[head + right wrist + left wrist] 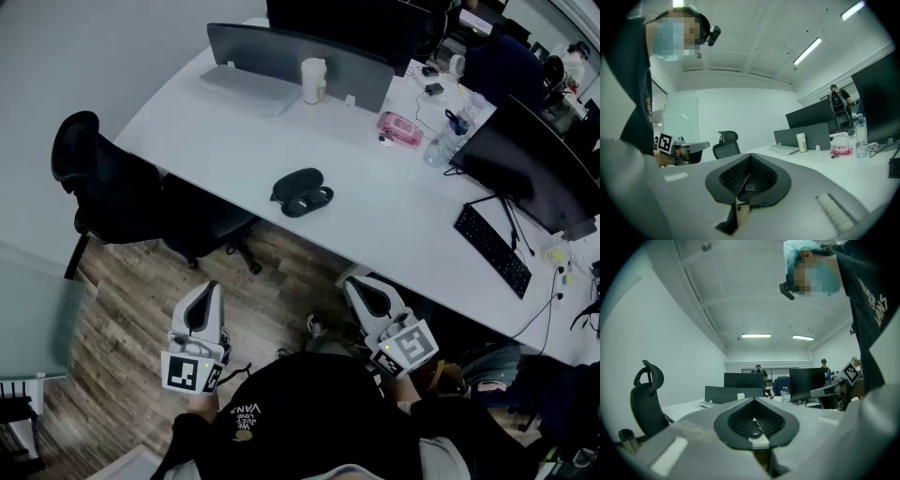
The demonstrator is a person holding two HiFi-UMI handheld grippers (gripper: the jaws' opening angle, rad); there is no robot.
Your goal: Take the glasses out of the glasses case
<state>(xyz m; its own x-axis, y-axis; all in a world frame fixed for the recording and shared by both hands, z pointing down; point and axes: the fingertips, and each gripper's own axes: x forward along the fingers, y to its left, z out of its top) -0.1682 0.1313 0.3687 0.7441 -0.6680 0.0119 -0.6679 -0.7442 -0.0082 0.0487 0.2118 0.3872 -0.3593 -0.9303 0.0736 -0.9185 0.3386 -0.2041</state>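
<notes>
From the head view I looked steeply down on a white table (375, 216) with the glasses case (302, 192), a dark oval shape, lying near its front edge. I could not tell whether the glasses were inside it. Both grippers hung low over the wooden floor (131, 309), close to my body and well short of the table. The left gripper (204, 298) was clenched, its ribbed pads pressed together with nothing between them. The right gripper (364, 289) was clenched in the same way and held nothing. The case lay well apart from both, ahead of them and roughly between their lines. A black chair (103, 178) stood at the table's left end. Farther back on the table a pale cup (313, 81) stood against a grey divider (272, 54), with a pink item (400, 128) to its right. A keyboard (492, 248) lay in front of a dark monitor (530, 173) on the right.
</notes>
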